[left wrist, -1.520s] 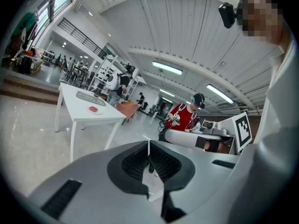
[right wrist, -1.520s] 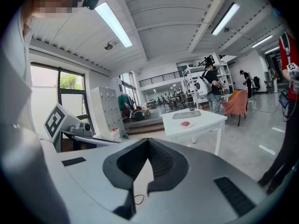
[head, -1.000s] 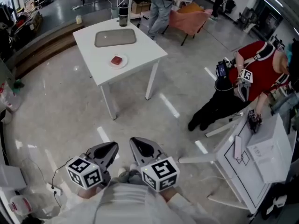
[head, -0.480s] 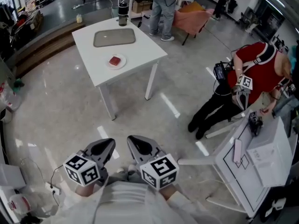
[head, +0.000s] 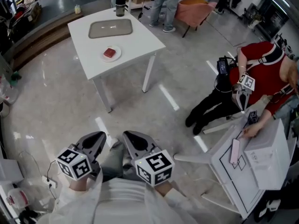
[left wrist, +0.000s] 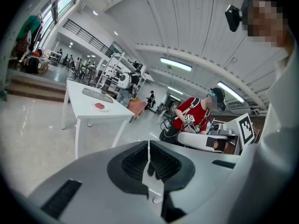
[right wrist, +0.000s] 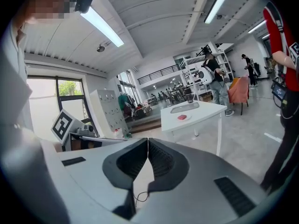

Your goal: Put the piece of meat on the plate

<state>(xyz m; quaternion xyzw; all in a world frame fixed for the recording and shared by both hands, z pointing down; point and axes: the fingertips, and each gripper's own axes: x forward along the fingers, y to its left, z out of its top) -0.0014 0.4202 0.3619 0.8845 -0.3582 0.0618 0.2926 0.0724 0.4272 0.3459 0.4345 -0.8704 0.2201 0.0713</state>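
The head view looked steeply down over the left gripper (head: 99, 136) and right gripper (head: 128, 136) — both gripper views faced forward, near level. All three shared the distant table (head: 135, 43).

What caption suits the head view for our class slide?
Shut and empty, left gripper and right gripper face a white table where the piece of meat lies on a plate.
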